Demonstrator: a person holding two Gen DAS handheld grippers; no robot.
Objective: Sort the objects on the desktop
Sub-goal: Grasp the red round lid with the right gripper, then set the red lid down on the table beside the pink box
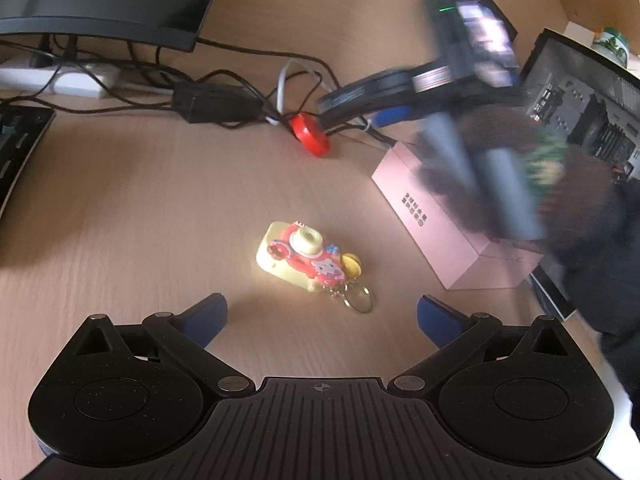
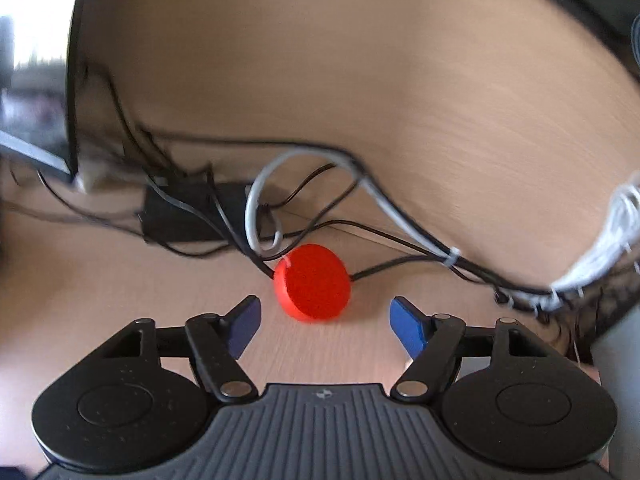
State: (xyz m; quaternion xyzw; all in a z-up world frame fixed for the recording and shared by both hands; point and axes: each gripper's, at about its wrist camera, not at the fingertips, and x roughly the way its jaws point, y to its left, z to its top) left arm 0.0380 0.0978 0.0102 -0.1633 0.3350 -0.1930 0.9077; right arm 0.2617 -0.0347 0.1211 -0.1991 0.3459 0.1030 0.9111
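Fingers [image 2: 406,326] of the right gripper [image 2: 324,322] stand wide and empty near the red disc [image 2: 313,283]; left gripper [image 1: 322,318] fingers also wide, below the toy camera [image 1: 306,256], pink box [image 1: 448,232] closed at right on the desk [image 1: 140,208].

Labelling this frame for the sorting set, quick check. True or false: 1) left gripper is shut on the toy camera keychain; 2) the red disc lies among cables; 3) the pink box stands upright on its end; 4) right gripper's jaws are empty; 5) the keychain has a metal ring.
1) False. The left gripper is open; the toy camera keychain lies on the desk ahead of it, untouched.
2) True. The red disc sits against black and grey cables.
3) False. The pink box lies flat.
4) True. The right gripper is open, the disc just beyond its fingertips.
5) True.
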